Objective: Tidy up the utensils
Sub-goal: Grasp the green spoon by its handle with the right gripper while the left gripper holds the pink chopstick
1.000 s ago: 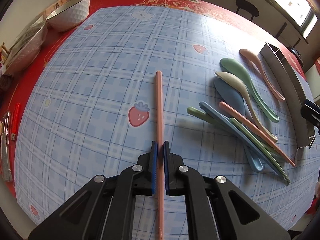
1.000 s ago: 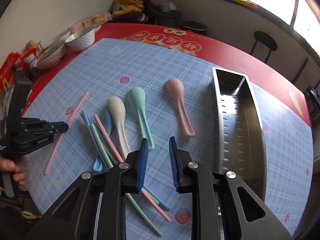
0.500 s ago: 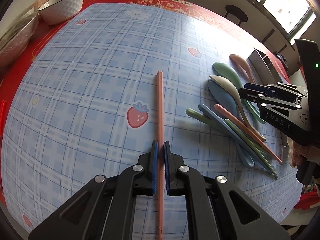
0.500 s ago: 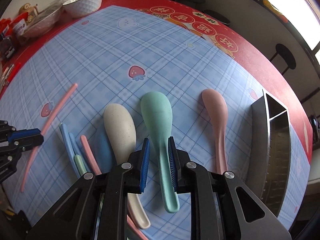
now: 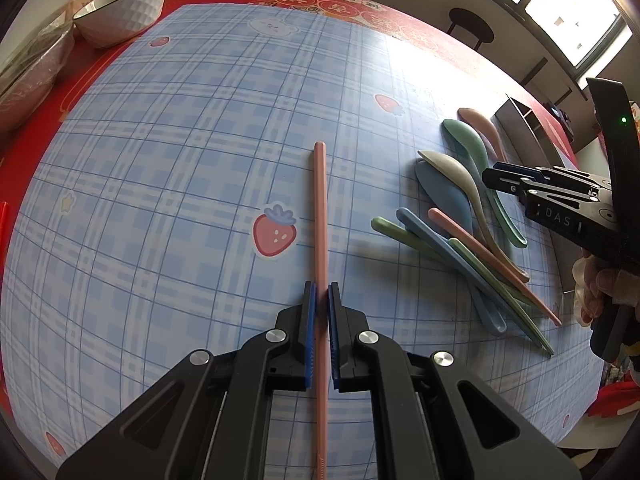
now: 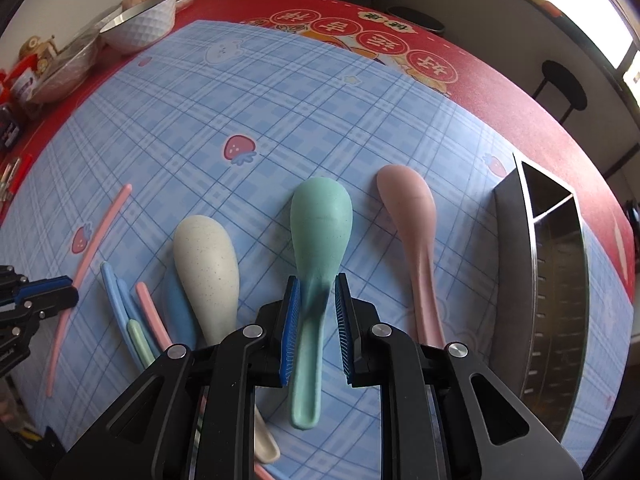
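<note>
A long pink chopstick [image 5: 319, 208] lies on the blue plaid cloth, and my left gripper [image 5: 321, 286] is shut on its near half, low over the table. My right gripper [image 6: 316, 280] hangs over the green spoon [image 6: 322, 216], its jaws narrowly apart on either side of the handle with small gaps showing. A beige spoon [image 6: 206, 256] lies to its left and a pink spoon [image 6: 408, 204] to its right. The blue spoon [image 6: 180, 312] is partly under the beige one. Blue, green and pink chopsticks [image 5: 460, 256] lie crossed beside them.
A steel utensil caddy [image 6: 556, 280] with a divider stands at the right edge of the cloth. A white bowl [image 5: 124, 12] and a glass dish [image 5: 28, 76] sit at the far left on the red table. A hand [image 5: 592, 292] holds the right gripper.
My right gripper has come down and forward over the spoons and now straddles the green spoon's handle. The left gripper has stayed shut on the pink chopstick.
</note>
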Tool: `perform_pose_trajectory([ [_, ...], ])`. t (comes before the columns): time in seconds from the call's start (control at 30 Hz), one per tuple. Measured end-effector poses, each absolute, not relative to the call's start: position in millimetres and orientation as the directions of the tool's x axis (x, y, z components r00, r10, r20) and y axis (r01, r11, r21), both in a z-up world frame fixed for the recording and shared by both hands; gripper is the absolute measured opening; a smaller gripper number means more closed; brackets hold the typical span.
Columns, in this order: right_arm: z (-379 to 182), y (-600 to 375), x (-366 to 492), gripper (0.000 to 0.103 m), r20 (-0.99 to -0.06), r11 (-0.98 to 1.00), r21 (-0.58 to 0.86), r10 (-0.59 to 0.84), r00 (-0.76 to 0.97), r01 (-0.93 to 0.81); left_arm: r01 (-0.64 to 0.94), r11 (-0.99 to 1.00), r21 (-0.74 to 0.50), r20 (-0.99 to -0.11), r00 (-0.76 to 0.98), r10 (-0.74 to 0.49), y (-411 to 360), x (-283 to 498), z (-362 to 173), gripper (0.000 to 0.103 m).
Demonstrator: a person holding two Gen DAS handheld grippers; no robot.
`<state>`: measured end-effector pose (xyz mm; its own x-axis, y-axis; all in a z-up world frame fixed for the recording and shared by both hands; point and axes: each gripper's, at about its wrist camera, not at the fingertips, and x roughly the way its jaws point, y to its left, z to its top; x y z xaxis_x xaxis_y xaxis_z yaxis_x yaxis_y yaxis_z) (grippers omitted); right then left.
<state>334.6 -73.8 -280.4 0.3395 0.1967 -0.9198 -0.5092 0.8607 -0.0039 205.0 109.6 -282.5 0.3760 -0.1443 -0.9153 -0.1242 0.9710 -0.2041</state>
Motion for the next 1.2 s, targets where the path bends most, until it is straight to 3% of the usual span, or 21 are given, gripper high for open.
perform_pose_trajectory([
  [0.27,-278.2,-94.7,343.7,0.018,-0.920,0.893,0.040,0.208,0.333,-0.447,-0.134,0.972,-0.193,-0.919,0.372,-0.131,106.5,204.8,-281.4,0.008],
  [0.73,-292.0,-94.9,355.9,0.020,-0.888,0.882,0.272,0.384,0.253,-0.385,-0.136,0.976,-0.168,-0.922,0.373,-0.107,102.1,205.5,-282.0,0.008],
  [1.03,-292.9,-80.8,351.6,0.016,-0.892,0.874,0.210,0.355,0.280,-0.438,-0.136,0.977,-0.164,-0.923,0.371,-0.103,102.6,205.7,-281.9,0.008],
  [1.2,-284.5,-73.2,337.0,0.016,-0.903,0.859,0.105,0.294,0.314,-0.502,-0.136,0.978,-0.161,-0.924,0.370,-0.101,102.7,205.2,-282.4,0.008],
])
